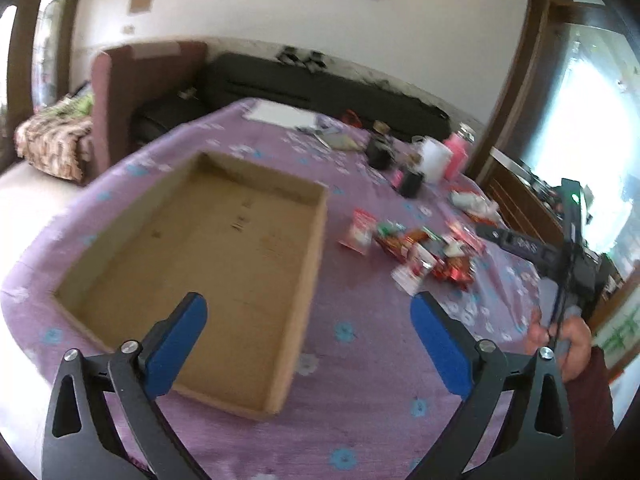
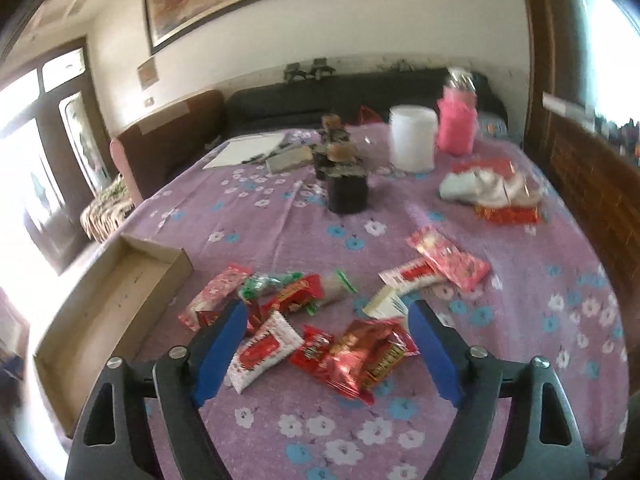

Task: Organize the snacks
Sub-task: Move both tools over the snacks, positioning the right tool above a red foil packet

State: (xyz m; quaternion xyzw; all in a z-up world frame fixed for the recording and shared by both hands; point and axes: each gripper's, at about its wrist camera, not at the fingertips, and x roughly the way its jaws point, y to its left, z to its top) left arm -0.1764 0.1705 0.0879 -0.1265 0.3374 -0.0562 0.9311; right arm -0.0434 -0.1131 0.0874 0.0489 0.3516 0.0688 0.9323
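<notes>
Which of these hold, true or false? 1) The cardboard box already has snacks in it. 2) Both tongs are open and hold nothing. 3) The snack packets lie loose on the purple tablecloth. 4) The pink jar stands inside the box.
1) False: the cardboard box is empty.
2) True: the left tongs and right tongs are open, nothing gripped.
3) True: the snack packets lie scattered on the tablecloth, beside the box.
4) False: the pink jar stands on the cloth at the far end, next to a white tub.
</notes>
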